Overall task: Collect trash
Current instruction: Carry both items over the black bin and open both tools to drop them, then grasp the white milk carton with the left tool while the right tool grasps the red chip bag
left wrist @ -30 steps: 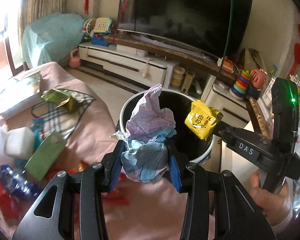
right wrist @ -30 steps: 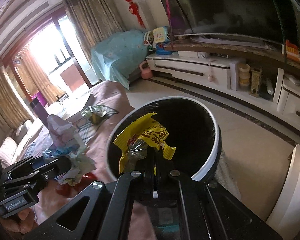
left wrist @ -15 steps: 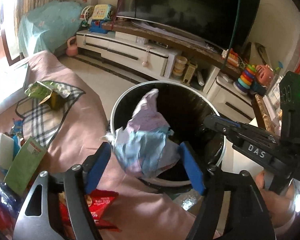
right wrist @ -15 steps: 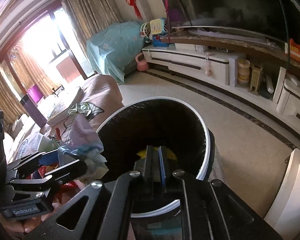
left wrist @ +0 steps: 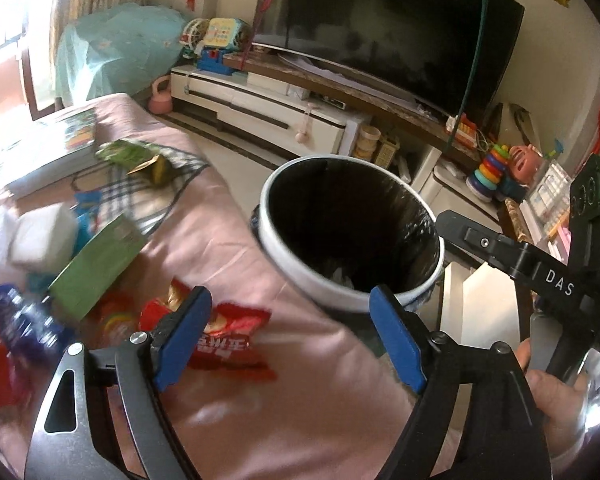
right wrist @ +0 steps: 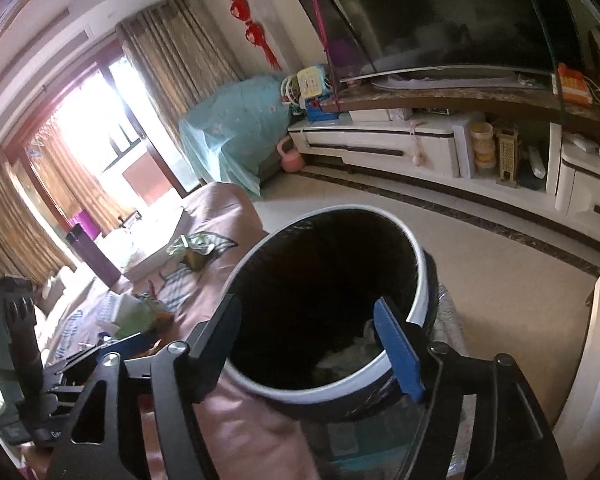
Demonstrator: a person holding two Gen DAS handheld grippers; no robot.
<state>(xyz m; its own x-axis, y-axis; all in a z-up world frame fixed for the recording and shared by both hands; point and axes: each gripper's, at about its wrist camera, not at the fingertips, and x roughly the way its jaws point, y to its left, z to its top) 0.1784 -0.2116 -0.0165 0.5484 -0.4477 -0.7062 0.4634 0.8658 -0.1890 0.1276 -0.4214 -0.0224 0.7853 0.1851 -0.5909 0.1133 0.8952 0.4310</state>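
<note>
In the living room, at the pink-covered table's (left wrist: 228,240) edge, my left gripper (left wrist: 290,336) and right gripper (right wrist: 318,344) have just spread, both empty; crumpled trash (right wrist: 352,354) lies inside the bin (left wrist: 300,268).

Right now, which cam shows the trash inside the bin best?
Right wrist: it looks deeper into the bin, showing crumpled trash at the bottom. Left wrist catches only a pale scrap above the near rim; the rest is dark.
</note>
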